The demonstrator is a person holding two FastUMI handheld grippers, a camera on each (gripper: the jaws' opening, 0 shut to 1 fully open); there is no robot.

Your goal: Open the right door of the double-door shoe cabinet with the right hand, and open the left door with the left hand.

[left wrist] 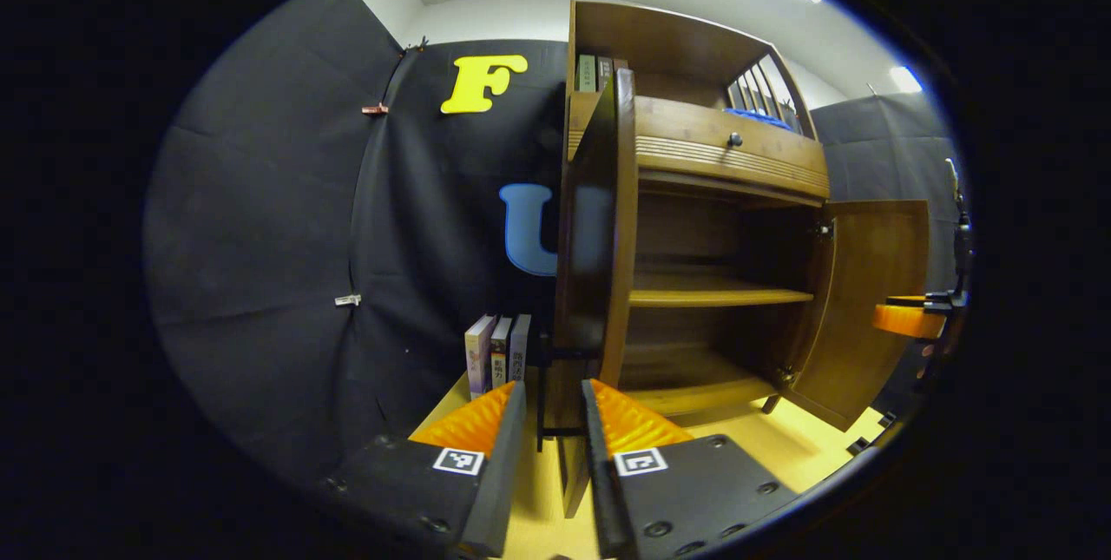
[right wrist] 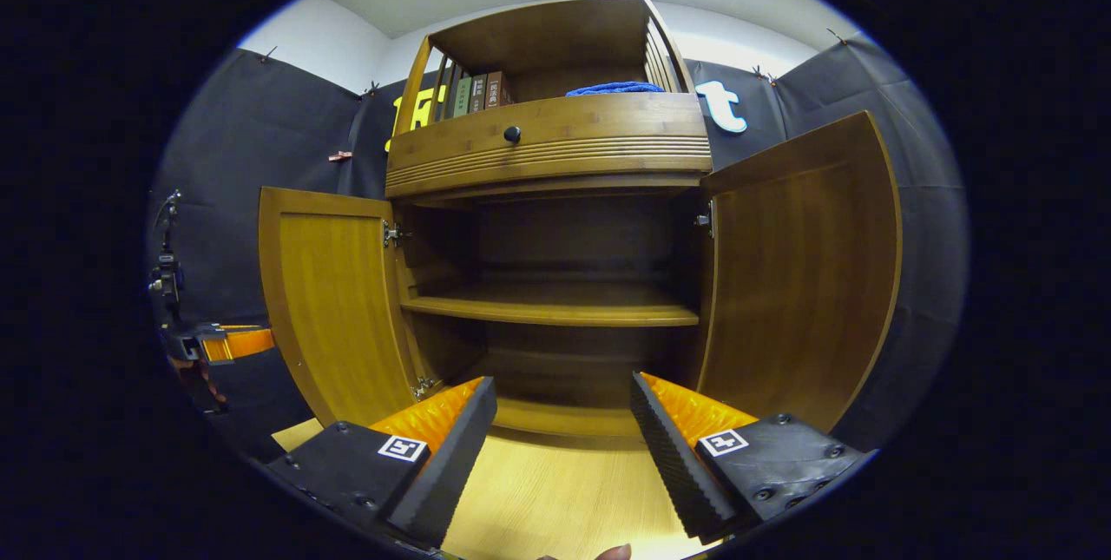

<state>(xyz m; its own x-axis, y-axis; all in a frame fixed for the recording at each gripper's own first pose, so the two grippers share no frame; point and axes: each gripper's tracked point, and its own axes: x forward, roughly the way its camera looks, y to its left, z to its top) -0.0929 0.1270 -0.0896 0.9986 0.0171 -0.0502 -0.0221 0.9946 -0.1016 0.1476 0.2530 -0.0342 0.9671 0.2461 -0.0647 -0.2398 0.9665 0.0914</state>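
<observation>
On the worktop (right wrist: 555, 508) the shoe cabinet (right wrist: 555, 152) has its right door (right wrist: 803, 273) and left door (right wrist: 334, 308) swung wide — nothing seems left. Right tongs (right wrist: 562, 421) released; left tongs (left wrist: 554, 421) gape around the left door's edge — not clenched.

Each gripper (left wrist: 554, 421) (right wrist: 562, 430) has ridged pads, screwed dark blocks and square black-and-white markers.
</observation>
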